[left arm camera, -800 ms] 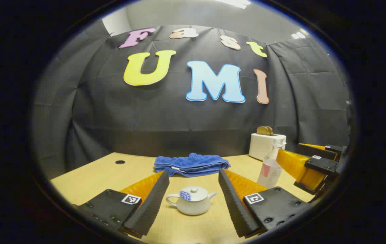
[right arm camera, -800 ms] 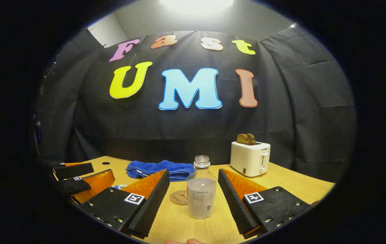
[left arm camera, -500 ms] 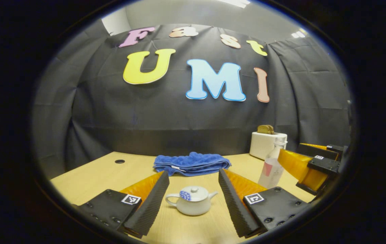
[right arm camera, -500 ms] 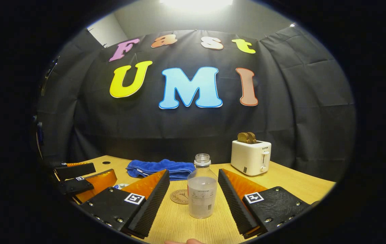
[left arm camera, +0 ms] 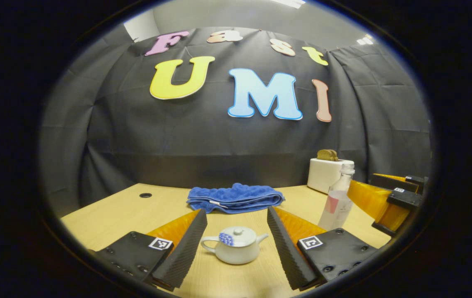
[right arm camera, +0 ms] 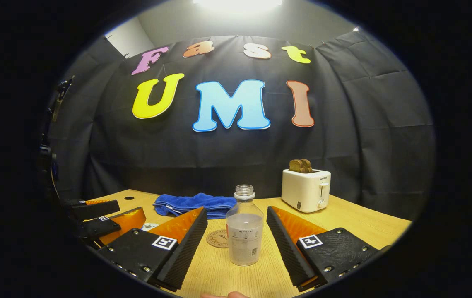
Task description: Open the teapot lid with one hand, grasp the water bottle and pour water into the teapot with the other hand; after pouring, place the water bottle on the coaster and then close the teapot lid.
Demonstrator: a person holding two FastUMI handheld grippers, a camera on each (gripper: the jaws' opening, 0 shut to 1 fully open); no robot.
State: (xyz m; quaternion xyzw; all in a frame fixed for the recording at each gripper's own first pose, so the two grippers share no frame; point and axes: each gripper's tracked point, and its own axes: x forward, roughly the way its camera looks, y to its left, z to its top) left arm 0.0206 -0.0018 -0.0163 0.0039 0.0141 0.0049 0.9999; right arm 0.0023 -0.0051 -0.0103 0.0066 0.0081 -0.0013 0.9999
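Two grippers hovered wide apart-fingered, one before the teapot (left arm camera: pixel 234 245), one before the bottle (right arm camera: pixel 244 231).

Ahead of the left gripper (left arm camera: pixel 236 244), between its ribbed, wedge-shaped fingers (left arm camera: pixel 184 252) and touching neither, sat the squat, glossy white teapot with a blue patch, its domed lid (left arm camera: pixel 236 235) on. The right gripper (right arm camera: pixel 236 244) likewise stood spread around the clear plastic bottle without contact; the bottle was uncapped, upright, part filled, and its small label print was too small to make out. Just behind the bottle, to its left, lay a round brown coaster (right arm camera: pixel 217 239) with a stamped emblem. Farther off on the pale wood-grain table (right arm camera: pixel 356 225) lay a folded, nubby blue towel (left arm camera: pixel 234 198) and a boxy white toaster (right arm camera: pixel 305 189) holding bread slices.
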